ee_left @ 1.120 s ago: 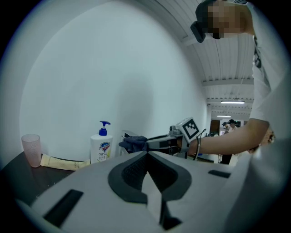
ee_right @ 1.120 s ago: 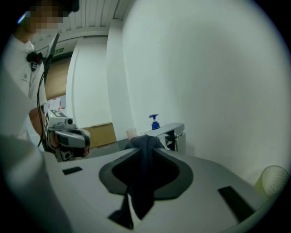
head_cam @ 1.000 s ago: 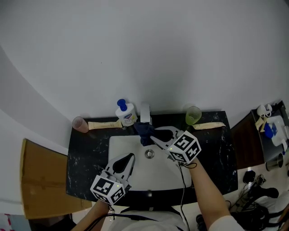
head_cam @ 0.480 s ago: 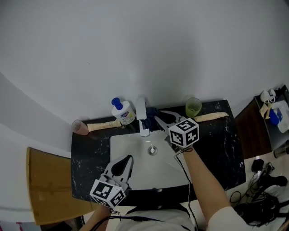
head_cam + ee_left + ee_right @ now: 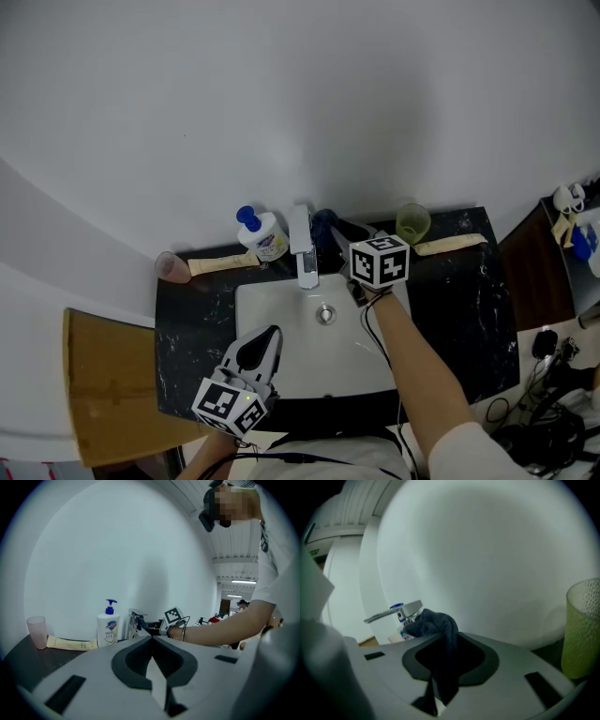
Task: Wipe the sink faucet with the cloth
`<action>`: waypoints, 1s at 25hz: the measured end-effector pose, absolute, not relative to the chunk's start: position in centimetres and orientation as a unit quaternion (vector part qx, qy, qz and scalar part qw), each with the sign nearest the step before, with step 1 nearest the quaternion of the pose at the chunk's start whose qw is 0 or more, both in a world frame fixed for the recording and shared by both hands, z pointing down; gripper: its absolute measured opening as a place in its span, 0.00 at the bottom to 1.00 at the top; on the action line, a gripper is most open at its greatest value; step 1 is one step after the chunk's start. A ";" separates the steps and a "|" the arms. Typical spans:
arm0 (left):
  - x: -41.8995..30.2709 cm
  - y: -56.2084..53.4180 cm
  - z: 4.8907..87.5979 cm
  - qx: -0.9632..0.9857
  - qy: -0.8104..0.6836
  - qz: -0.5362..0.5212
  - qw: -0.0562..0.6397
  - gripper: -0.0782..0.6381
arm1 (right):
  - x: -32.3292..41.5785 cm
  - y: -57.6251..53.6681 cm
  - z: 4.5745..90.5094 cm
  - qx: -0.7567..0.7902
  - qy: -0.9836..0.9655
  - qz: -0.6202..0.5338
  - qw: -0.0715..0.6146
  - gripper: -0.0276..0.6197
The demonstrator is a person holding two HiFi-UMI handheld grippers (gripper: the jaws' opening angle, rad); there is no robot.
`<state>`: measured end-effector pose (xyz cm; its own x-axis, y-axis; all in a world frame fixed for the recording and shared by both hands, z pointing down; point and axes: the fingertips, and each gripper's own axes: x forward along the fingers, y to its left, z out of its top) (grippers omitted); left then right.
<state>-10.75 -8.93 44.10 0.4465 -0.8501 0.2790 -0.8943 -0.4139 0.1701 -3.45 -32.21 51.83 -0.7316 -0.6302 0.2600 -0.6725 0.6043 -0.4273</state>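
Head view shows the right gripper [image 5: 336, 232], clenched on the dark cloth [image 5: 323, 223], now moved from the spout front to the faucet [image 5: 302, 246] rear-right side, extending wipe coverage; left gripper [image 5: 268, 336] idles closed, empty.

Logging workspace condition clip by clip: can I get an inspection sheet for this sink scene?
Surface: black marbled counter around a white sink basin.
Job's things: faucet at the basin's rear; dark blue cloth bunched at its right side, contact unclear.
Clutter: soap bottle, pink cup, green cup, left tube and right tube along the back edge.
Grippers: right hand-held gripper shut on the cloth; left hand-held gripper shut, empty, over the basin's front.
Cables: gripper cable along the right forearm; floor cables at right.
Surroundings: white wall, brown board left, dark cabinet right.
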 end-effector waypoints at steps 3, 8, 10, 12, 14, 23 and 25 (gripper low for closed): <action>-10.9 -9.2 44.1 0.835 -0.524 0.074 0.150 0.11 | -4.0 -31.8 55.3 0.363 -0.882 0.281 0.110 0.17; -11.1 -9.6 44.3 0.836 -0.524 0.071 0.151 0.11 | -4.4 -31.0 58.1 0.344 -0.872 0.259 0.233 0.17; -11.0 -9.6 44.6 0.839 -0.519 0.064 0.149 0.11 | -4.5 -31.1 56.9 0.336 -0.880 0.266 0.204 0.17; -10.9 -9.7 44.6 0.841 -0.517 0.061 0.149 0.11 | -4.5 -31.6 53.1 0.323 -0.896 0.286 0.110 0.17; -10.9 -9.8 44.4 0.841 -0.517 0.063 0.150 0.11 | -4.4 -32.1 48.1 0.299 -0.909 0.290 0.013 0.17; -11.0 -9.7 43.9 0.839 -0.519 0.066 0.149 0.11 | -5.3 -32.0 46.0 0.298 -0.917 0.263 0.017 0.17; -11.2 -9.4 44.3 0.841 -0.517 0.061 0.146 0.11 | -5.0 -31.5 49.2 0.305 -0.907 0.286 0.047 0.17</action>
